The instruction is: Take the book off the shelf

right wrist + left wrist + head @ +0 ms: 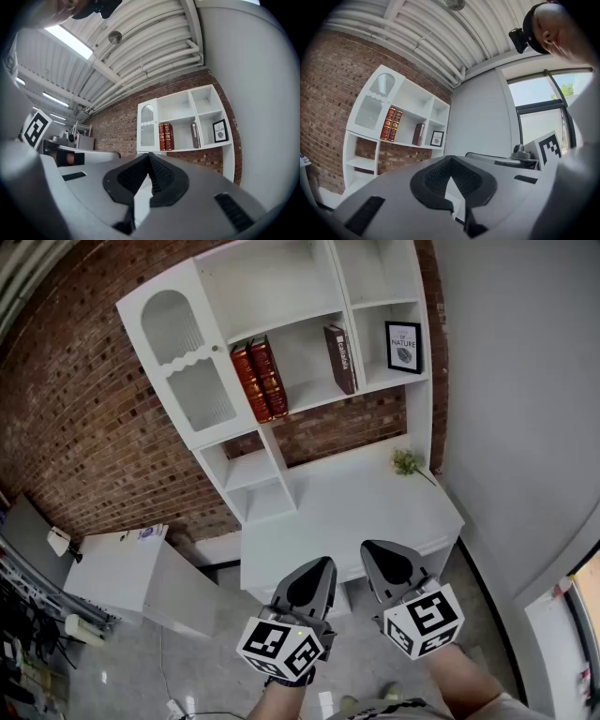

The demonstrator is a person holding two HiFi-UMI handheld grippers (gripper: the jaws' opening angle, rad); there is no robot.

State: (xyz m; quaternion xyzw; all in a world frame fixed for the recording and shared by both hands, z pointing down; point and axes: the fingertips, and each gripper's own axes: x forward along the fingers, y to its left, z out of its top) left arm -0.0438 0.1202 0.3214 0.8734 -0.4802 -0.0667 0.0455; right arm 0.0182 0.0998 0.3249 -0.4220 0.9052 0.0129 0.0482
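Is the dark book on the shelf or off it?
On the shelf: the dark book stands in the middle compartment, at its right end, apart from the two red books.

Even daylight makes the head view bright and sharp, with only soft shadows inside the white shelf. Both gripper views bow straight lines and fade to black at the corners. The window washes out pale, a ceiling light glares, and the nearest foreground is soft
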